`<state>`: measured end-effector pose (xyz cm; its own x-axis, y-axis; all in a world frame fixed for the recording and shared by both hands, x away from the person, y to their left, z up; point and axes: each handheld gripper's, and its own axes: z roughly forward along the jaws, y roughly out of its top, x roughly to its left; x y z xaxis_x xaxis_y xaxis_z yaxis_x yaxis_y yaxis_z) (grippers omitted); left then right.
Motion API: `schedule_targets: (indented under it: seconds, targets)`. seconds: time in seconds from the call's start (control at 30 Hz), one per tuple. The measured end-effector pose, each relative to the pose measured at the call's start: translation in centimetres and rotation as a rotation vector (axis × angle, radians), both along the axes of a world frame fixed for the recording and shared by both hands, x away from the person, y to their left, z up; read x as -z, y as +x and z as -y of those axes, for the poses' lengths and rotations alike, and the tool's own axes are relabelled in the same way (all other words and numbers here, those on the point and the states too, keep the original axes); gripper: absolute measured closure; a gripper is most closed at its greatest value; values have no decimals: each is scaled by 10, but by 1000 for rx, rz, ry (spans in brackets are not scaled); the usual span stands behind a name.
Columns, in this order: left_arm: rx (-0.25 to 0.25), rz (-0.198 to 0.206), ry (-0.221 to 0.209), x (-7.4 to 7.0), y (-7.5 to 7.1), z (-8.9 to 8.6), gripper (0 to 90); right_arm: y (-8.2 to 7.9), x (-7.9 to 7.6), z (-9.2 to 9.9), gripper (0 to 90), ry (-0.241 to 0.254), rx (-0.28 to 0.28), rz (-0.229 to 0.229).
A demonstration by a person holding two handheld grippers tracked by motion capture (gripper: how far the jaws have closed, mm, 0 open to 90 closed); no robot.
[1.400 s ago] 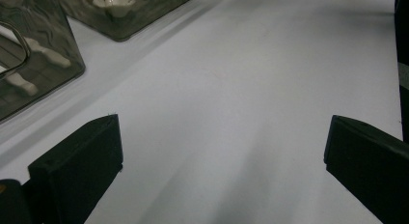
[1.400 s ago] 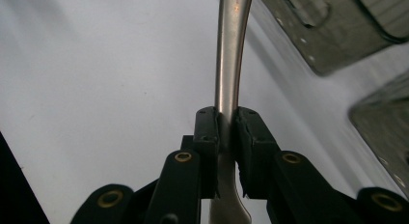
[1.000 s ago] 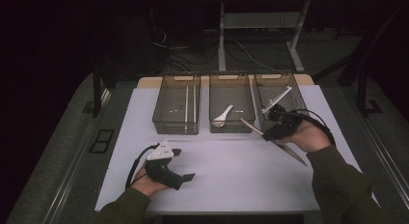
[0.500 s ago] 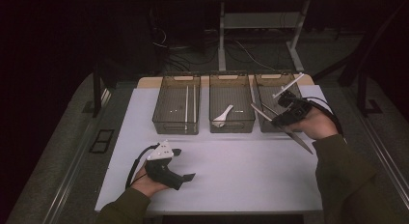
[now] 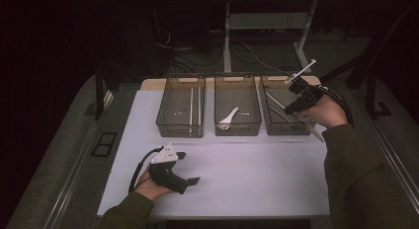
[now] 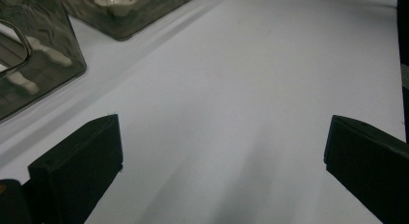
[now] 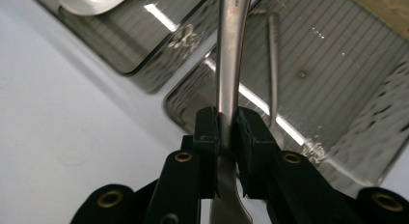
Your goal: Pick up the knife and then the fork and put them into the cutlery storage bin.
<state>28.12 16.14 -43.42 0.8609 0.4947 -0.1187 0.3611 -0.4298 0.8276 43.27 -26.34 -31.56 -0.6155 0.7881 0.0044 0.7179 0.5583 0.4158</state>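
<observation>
The right tool [image 5: 300, 103], held over the right bin [image 5: 281, 121] at the far right of the bench [image 5: 257, 174], is clenched on a metal utensil [image 7: 230, 64] whose handle runs between its jaws; what kind of utensil cannot be told. The left tool [image 5: 190, 181] rests low at the near left of the bench with its jaws spread wide and nothing between them. The middle bin [image 5: 238, 124] holds a white spoon [image 5: 227, 118], and the left bin [image 5: 181, 125] holds two thin sticks [image 5: 195, 105].
</observation>
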Motion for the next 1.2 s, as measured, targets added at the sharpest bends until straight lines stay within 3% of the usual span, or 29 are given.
schedule_targets:
  seconds: [0.4,0.83,1.03,1.2]
  targets:
    - [-2,-5,1,1,0,1,0,41,7,10,792,-3,70,-14]
    - [2,-11,-11,1,1,0,0,89,21,16,791,-41,118,-33]
    - [0,-15,-12,1,1,0,0,104,27,13,791,-20,131,-32]
    - [2,-10,-12,1,1,0,0,110,40,6,790,-54,134,-53]
